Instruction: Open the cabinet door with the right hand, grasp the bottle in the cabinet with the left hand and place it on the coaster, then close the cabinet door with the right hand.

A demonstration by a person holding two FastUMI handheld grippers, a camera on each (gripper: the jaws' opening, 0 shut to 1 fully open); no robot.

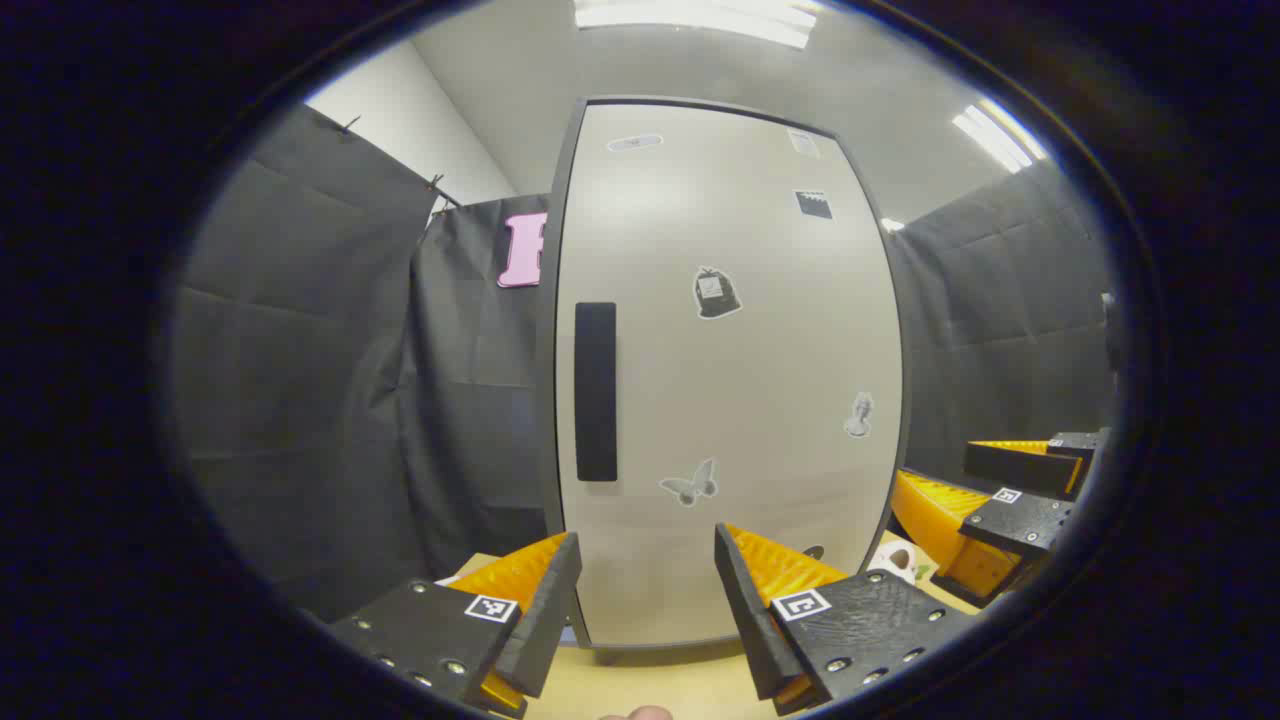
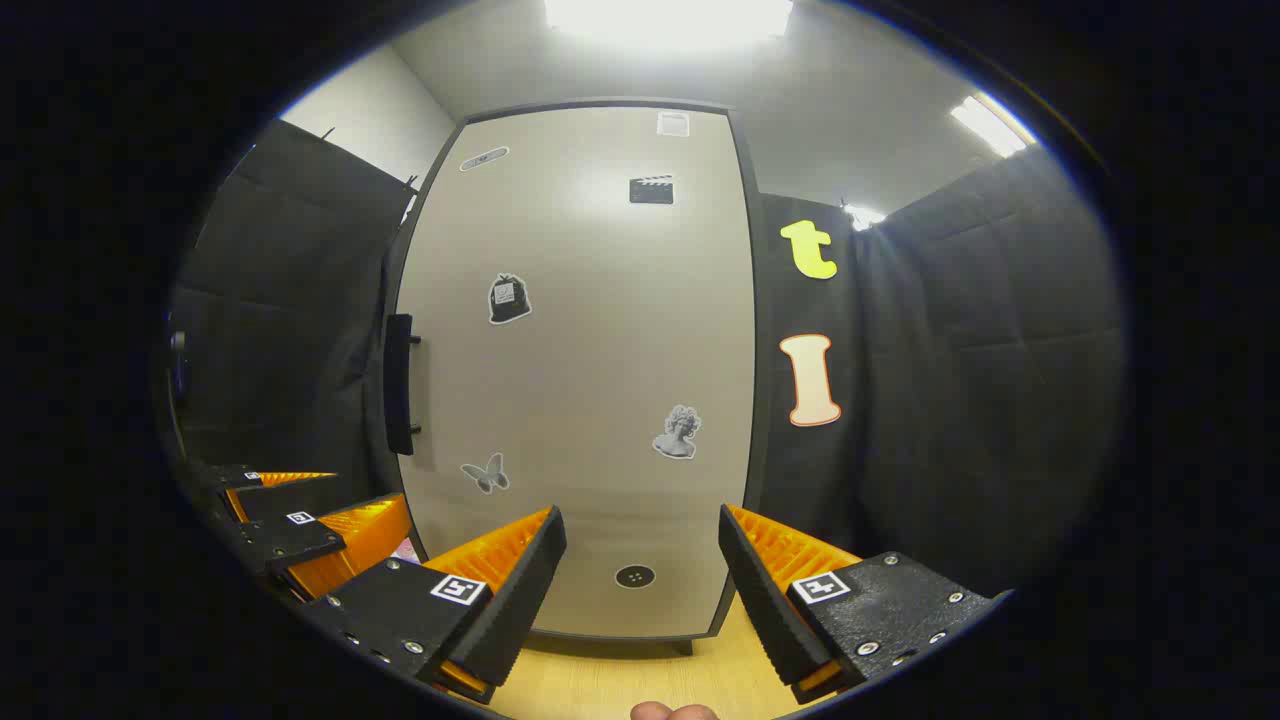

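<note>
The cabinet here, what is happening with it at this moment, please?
A person holds a two-finger gripper in each hand in front of a closed cabinet door that stands on a wooden table. The right gripper and the left gripper are both open and hold nothing. Neither touches the dark handle at the door's left edge, so the opening has not started. The door bears several stickers.

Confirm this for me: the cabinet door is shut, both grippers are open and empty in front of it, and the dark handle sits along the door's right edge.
One detail is wrong: the handle sits along the left edge of the cabinet door, as the left gripper view shows. The rest holds: the door is shut, and the left gripper and right gripper are open and empty before it.
</note>
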